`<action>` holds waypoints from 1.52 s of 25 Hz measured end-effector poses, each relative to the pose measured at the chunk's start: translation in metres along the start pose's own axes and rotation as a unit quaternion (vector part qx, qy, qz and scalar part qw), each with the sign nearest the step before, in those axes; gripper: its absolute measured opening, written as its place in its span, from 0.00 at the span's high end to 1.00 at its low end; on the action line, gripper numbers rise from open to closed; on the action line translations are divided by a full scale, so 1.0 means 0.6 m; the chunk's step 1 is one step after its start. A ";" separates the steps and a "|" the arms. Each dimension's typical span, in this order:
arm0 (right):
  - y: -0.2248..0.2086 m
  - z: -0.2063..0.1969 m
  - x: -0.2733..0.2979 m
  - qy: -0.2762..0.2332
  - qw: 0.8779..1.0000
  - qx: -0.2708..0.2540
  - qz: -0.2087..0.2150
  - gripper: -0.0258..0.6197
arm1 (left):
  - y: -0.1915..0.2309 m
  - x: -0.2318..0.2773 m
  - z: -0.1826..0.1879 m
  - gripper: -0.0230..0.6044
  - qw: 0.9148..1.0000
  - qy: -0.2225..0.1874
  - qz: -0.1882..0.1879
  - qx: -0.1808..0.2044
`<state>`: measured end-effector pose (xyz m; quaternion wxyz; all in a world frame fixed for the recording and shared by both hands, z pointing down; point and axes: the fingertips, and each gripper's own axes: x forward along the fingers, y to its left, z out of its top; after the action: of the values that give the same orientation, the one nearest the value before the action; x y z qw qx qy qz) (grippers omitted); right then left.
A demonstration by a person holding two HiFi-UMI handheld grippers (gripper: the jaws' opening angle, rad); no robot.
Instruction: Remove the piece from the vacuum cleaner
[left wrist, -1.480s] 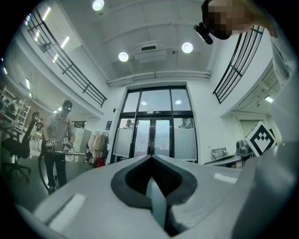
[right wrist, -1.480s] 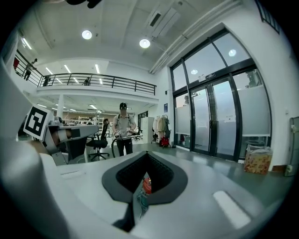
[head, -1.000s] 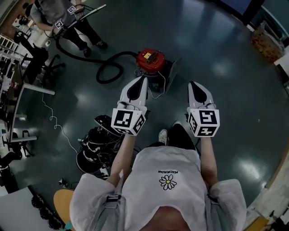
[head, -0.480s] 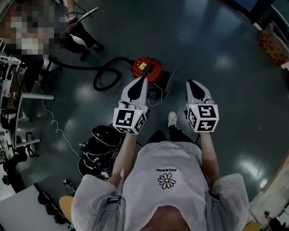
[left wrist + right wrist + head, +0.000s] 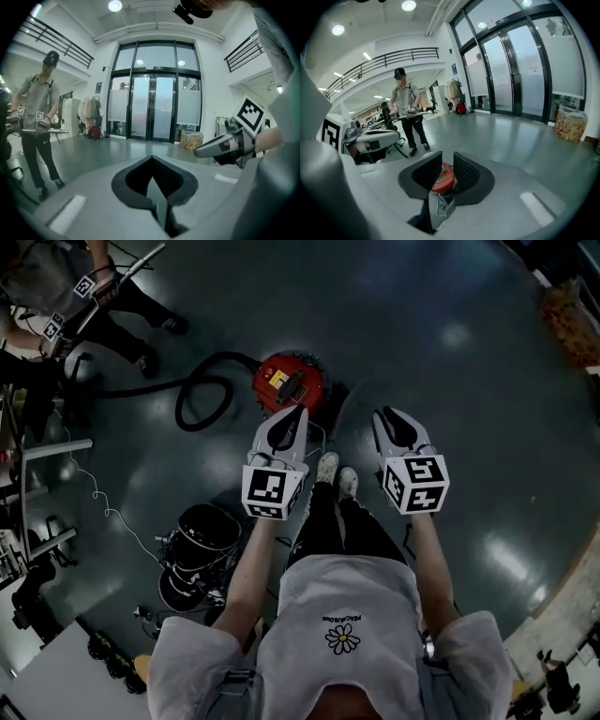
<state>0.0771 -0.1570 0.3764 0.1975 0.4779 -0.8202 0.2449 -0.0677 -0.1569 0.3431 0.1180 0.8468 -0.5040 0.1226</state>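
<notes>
Dark, glossy floor [image 5: 487, 352] fills the head view, throwing back soft blobs of ceiling light. On it sits the round red vacuum cleaner [image 5: 288, 383], its ribbed black hose [image 5: 199, 397] looping off to the left. It stands just ahead of the wearer's pale shoes [image 5: 336, 472], beyond both tool tips, with neither touching it. The left tool [image 5: 298, 412] and right tool [image 5: 382, 415] are held side by side, smooth grey shells tapering forward, each with a checker-marked cube at its rear. Lower left there's a stack of round black objects [image 5: 197, 549], and top left another person [image 5: 84, 287] holds a long thin wand. Over to the left gripper view: tall glass doors [image 5: 152, 108], white walls, railed balconies, and the left tool's black pads meet in a peak, closed with nothing between them. The right tool shows at the right edge, the capped person at the left. Now the right gripper view: the right tool's ridged black pads stand a narrow gap apart, gripping nothing, and the red vacuum cleaner shows through that gap, down on the floor beyond.
</notes>
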 end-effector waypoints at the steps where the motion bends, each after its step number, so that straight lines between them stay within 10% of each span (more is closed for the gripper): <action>1: -0.013 -0.019 0.028 0.014 1.000 0.011 -0.002 0.79 | 0.009 0.024 -0.036 0.96 1.000 0.019 -0.002 -0.001; 10: -0.102 -0.294 0.317 0.167 0.979 0.112 0.022 0.66 | 0.117 0.221 -0.399 0.96 0.987 0.162 0.014 -0.020; 15: -0.141 -0.415 0.408 0.201 0.938 0.281 0.017 0.65 | 0.121 0.271 -0.515 0.96 0.980 0.200 0.001 -0.017; 19: -0.164 -0.453 0.448 0.211 0.918 0.335 -0.015 0.61 | 0.117 0.292 -0.560 0.96 0.977 0.213 -0.003 -0.017; 38: -0.147 -0.519 0.504 0.290 0.921 0.252 -0.070 0.64 | 0.106 0.304 -0.604 0.96 0.972 0.223 -0.021 -0.077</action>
<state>0.0421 -0.2179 0.8138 0.3159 0.4759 -0.6028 0.5571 -0.0719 -0.2196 0.7489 0.2949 0.7970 -0.4550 0.2662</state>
